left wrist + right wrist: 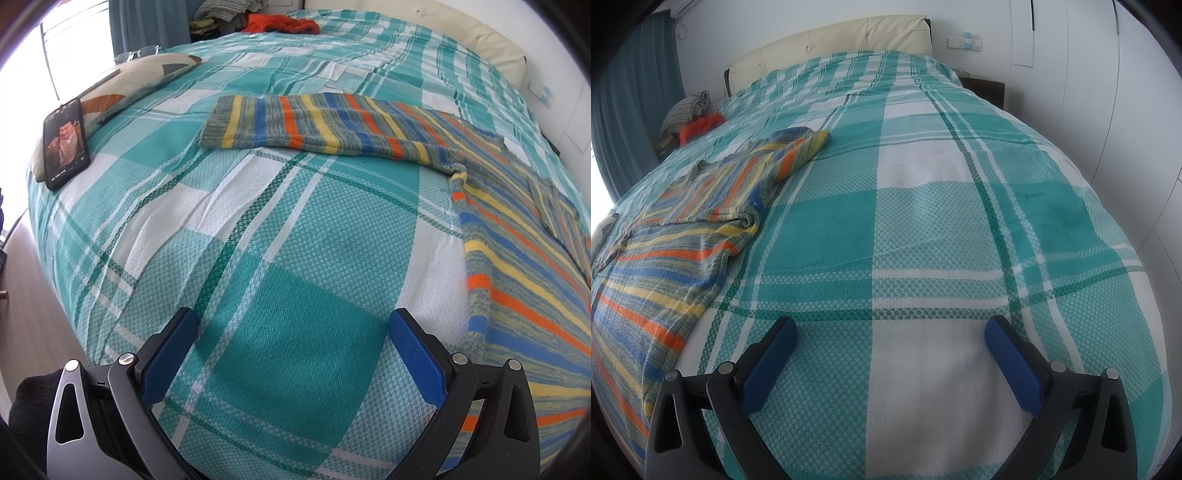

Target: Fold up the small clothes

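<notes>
A small striped knit sweater (517, 229) in blue, orange, yellow and grey lies spread flat on the teal plaid bedspread (280, 236). One sleeve (317, 123) stretches out to the left in the left wrist view. The sweater fills the left side of the right wrist view (676, 236), its other sleeve (798, 147) reaching up and right. My left gripper (293, 325) is open and empty over bare bedspread, left of the sweater's hem. My right gripper (890, 332) is open and empty over the bedspread (942, 229), right of the sweater.
A phone (65, 142) with a lit screen rests on a patterned pillow (136, 79) at the bed's left edge. An orange garment (284, 24) and a clothes pile (221, 14) sit at the far corner. A cream headboard (831, 40) and white wardrobe (1108, 92) stand behind.
</notes>
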